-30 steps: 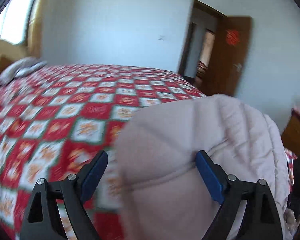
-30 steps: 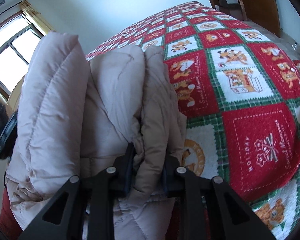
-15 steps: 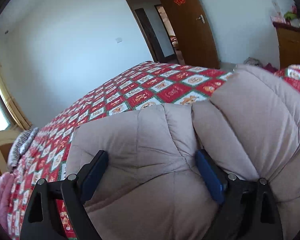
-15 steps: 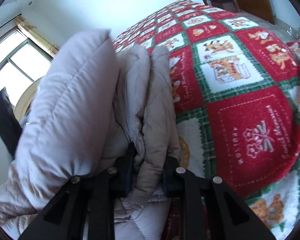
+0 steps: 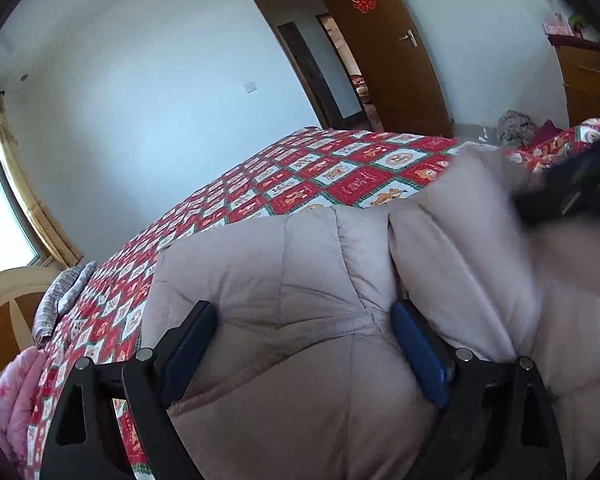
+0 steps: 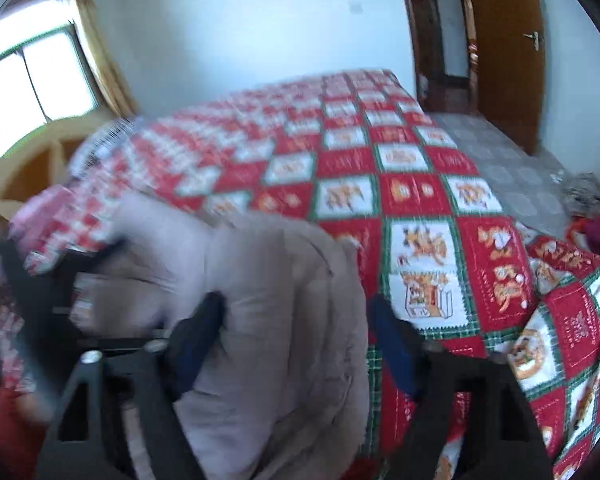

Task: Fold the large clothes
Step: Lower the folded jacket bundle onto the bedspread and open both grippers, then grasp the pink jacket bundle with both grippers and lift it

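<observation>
A pale beige puffer coat (image 5: 320,280) lies bunched on a red and green patchwork quilt (image 5: 340,176) on the bed. My left gripper (image 5: 304,344) is open, its blue-padded jaws wide apart with a thick fold of the coat between them. In the right wrist view the coat (image 6: 276,312) sits between the jaws of my right gripper (image 6: 296,340), which is open wide. The right gripper shows as a dark blur in the left wrist view (image 5: 572,192), above the coat's right side. The right wrist view is motion blurred.
A wooden headboard (image 5: 4,304), a grey striped pillow (image 5: 60,300) and a pink quilt (image 5: 16,392) lie at the bed's far left. An open brown door (image 5: 384,52) and a wooden cabinet (image 5: 588,80) stand at the right. A window (image 6: 28,80) is at the left.
My right gripper has opened and let go of the coat's fold, and has swung so it faces across the bed. My left gripper stays open over the coat, shifted slightly.
</observation>
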A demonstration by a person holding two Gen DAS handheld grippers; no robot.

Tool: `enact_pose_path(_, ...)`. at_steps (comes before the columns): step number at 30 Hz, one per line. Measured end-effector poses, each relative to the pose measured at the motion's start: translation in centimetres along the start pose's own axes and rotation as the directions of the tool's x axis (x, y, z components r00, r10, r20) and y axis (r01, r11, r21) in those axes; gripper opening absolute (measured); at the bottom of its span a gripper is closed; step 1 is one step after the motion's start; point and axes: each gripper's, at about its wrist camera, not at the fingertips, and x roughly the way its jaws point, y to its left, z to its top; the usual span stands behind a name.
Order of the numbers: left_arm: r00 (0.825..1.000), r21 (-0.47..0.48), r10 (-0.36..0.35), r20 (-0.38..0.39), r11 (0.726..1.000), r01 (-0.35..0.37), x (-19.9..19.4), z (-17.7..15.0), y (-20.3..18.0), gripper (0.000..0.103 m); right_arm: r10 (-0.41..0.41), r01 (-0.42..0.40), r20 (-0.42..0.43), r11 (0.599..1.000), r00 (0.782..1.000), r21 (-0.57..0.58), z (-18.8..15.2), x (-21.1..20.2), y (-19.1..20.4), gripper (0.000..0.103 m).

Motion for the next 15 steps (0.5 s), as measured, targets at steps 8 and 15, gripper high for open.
enact_pose_path(8,0.996,-0.046,-0.072,-0.057,0.997,0.070,2.2,0.1,0.4,0.092,0.061,-0.055,-0.021,0.977,0.998,0.204,-4.3,3.3,-3.5,0.056)
enact_pose_path(15,0.987,-0.104,-0.107,-0.124,0.990,0.094,4.6,0.3,0.7,0.098,0.067,-0.065,-0.003,0.971,0.998,0.229,-4.9,3.5,-3.8,0.058)
